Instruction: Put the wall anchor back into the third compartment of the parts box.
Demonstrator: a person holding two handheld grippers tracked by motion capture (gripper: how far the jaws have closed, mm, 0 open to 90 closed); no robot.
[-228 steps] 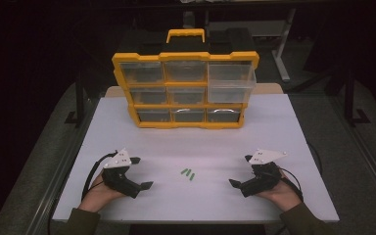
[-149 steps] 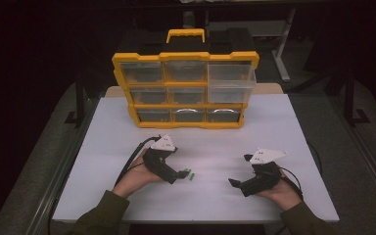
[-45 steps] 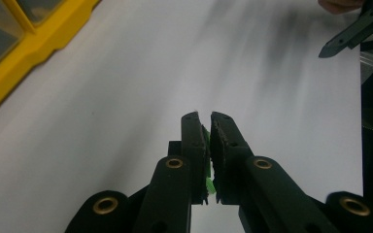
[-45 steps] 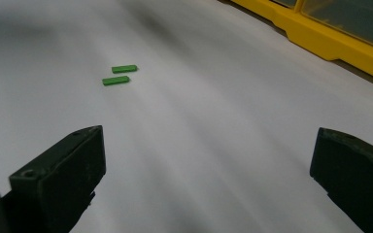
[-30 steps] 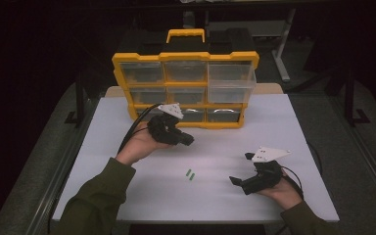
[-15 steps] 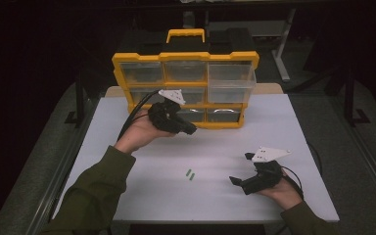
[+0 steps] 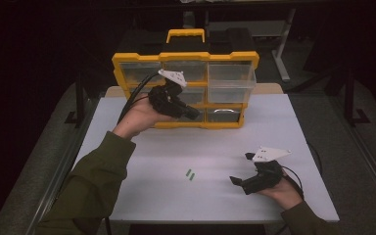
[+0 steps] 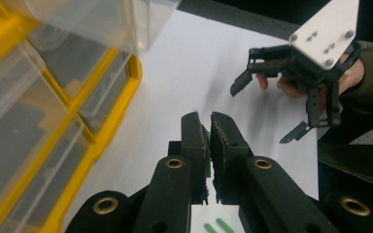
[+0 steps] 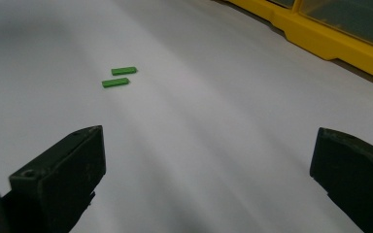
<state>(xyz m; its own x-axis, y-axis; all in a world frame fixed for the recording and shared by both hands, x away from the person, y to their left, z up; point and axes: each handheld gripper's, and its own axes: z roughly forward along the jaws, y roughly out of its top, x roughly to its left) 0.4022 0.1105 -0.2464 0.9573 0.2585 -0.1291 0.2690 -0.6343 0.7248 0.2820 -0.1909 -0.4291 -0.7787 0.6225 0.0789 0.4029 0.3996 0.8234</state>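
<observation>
In the high view, the left gripper (image 7: pixel 192 113) was raised in front of the yellow drawer cabinet (image 7: pixel 127 62). Two green pieces (image 7: pixel 190 175) lay on the white table (image 7: pixel 274 122), left of the right gripper (image 7: pixel 241 169).

In the left gripper view, the jaws were clenched on a thin green piece (image 8: pixel 207 145).

In the right gripper view, the jaws stood wide apart and held nothing.

White table (image 7: pixel 293 127), two green strips (image 7: pixel 190 174) lying side by side mid-table, dark floor (image 7: pixel 34 147) around it

Olive-green sleeves (image 7: pixel 95 178); black two-jaw left gripper (image 7: pixel 192 113) and right gripper (image 7: pixel 236 181), grey three-cornered plates, black cables.
</observation>
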